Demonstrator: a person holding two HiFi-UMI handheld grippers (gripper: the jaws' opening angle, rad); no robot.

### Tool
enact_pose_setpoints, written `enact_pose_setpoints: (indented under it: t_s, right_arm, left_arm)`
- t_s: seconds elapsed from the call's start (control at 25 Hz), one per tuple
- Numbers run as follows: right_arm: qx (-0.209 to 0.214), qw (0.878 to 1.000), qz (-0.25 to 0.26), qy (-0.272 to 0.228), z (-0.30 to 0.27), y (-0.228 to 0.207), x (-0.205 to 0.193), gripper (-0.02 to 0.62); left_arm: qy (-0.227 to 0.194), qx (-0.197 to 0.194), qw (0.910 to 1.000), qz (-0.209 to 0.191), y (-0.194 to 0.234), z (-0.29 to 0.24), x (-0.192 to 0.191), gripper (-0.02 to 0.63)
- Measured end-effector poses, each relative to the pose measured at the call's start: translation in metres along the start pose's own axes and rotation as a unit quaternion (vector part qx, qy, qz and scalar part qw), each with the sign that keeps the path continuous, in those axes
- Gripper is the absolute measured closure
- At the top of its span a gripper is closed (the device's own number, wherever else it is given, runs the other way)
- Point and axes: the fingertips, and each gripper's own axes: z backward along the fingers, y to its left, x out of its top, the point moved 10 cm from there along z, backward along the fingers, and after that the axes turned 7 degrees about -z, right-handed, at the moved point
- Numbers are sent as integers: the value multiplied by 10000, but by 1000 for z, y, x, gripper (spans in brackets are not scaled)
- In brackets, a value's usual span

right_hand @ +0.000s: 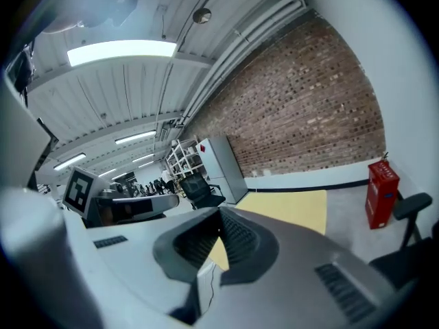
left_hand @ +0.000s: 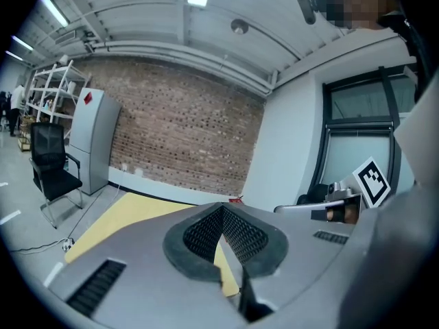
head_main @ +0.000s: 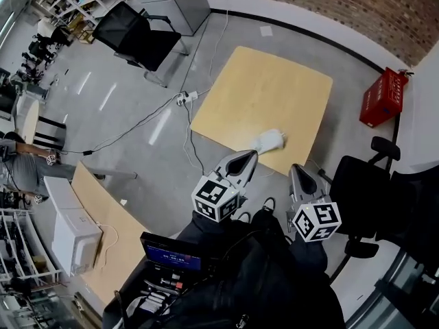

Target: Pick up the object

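A white object point(head_main: 269, 140) lies near the front edge of the light wooden table point(head_main: 267, 88) in the head view. Both grippers are held up in front of the person, short of the table's front edge and apart from the object. My left gripper point(head_main: 250, 154) points at the object's left side, its jaws together with nothing between them. My right gripper point(head_main: 296, 168) is just right of it, also shut and empty. In the left gripper view, the left gripper point(left_hand: 223, 216) looks over the table point(left_hand: 127, 214). The right gripper point(right_hand: 219, 219) faces the table point(right_hand: 291, 208) too. Neither gripper view shows the object.
A red crate point(head_main: 383, 96) stands on the floor right of the table. Black office chairs sit at the back left point(head_main: 140, 36) and at the right point(head_main: 367, 184). A power strip with cables point(head_main: 185, 98) lies left of the table. Another wooden table point(head_main: 103, 218) with a white box is at lower left.
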Motion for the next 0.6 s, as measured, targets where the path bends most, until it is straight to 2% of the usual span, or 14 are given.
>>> enact_pose_setpoints:
  t_s: [0.32, 0.6]
  right_arm:
    - [116, 9994, -137, 289, -23, -16, -8, 591]
    - [-19, 9979, -320, 556, -49, -21, -27, 591]
  left_arm:
    - [281, 307, 9990, 133, 11, -1, -19, 606]
    - [455, 238, 9982, 323, 34, -11, -36, 606]
